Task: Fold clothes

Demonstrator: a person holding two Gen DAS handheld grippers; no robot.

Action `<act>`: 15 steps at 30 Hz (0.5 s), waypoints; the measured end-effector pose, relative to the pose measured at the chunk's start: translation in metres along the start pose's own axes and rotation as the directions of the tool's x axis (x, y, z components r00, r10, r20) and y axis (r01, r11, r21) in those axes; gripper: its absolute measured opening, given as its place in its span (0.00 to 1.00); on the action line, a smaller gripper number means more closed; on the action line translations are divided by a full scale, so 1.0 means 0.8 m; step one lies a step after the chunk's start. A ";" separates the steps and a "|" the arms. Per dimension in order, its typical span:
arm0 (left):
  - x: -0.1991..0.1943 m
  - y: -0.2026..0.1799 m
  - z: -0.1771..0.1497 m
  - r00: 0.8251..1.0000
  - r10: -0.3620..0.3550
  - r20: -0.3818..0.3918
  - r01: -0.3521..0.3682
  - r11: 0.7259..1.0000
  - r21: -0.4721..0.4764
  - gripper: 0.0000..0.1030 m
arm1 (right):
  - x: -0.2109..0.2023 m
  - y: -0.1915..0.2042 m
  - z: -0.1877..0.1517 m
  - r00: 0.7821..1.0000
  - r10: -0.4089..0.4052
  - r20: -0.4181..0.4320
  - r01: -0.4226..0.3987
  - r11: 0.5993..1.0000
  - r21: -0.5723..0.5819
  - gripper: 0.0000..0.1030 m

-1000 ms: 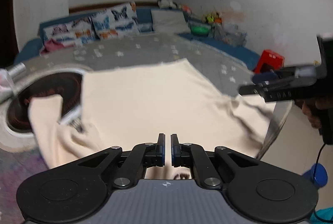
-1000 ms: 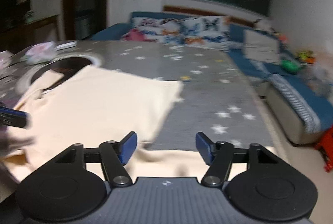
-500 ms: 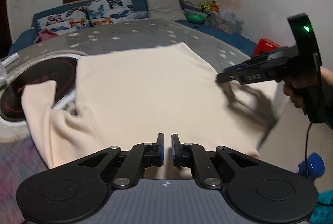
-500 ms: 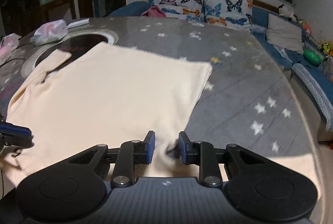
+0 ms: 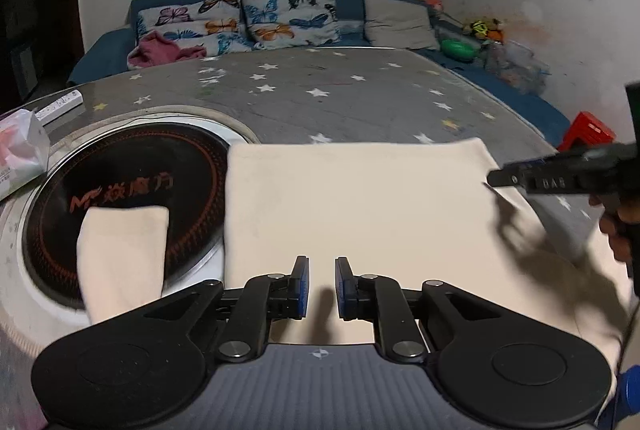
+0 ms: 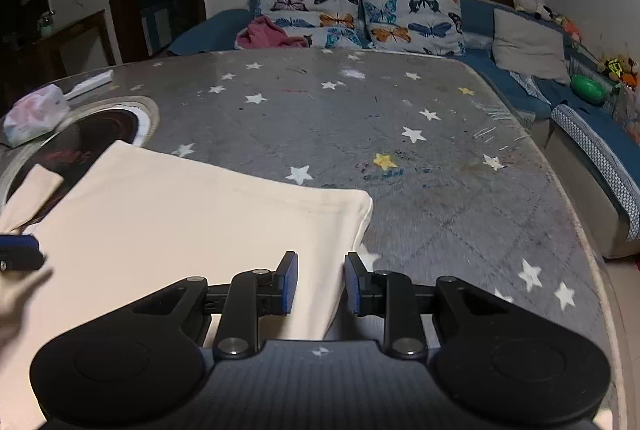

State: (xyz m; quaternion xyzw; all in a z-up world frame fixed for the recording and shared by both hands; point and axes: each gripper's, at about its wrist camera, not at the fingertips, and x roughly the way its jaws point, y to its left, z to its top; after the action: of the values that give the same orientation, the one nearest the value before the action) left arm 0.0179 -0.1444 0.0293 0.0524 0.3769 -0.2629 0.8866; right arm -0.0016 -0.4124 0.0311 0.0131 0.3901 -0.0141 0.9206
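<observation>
starry table [image 6: 400,118] carries a cream shirt [image 5: 352,206] at its near edge; left gripper [image 5: 321,286] has just been parting, empty; right gripper [image 6: 321,282] slightly spread, pinching nothing.

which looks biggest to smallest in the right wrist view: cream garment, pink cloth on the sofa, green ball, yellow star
1. cream garment, though nearest the camera
2. pink cloth
3. green ball
4. yellow star

Round induction hob [image 5: 120,198] set in star-print table [image 5: 320,102]; butterfly cushions [image 6: 408,14] on blue sofa [image 6: 516,78] behind; tissue pkt [image 6: 34,114] beside hob.
</observation>
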 end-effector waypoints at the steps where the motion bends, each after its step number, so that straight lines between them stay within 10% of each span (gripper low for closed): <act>1: 0.007 0.003 0.006 1.000 0.003 -0.005 -0.003 1.000 -0.007 0.15 | 0.006 -0.001 0.002 1.000 -0.004 -0.004 0.004 1.000 0.003 0.24; 15: 0.088 0.044 0.070 0.998 0.055 -0.035 -0.058 0.994 -0.089 0.16 | 0.052 0.004 0.038 0.999 -0.040 0.007 0.040 0.999 0.012 0.08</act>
State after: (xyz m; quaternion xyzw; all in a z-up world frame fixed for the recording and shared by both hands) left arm 0.1118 -0.1607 0.0165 0.0273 0.4009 -0.2194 0.8891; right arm 0.0493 -0.4109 0.0227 0.0105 0.3871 -0.0348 0.9213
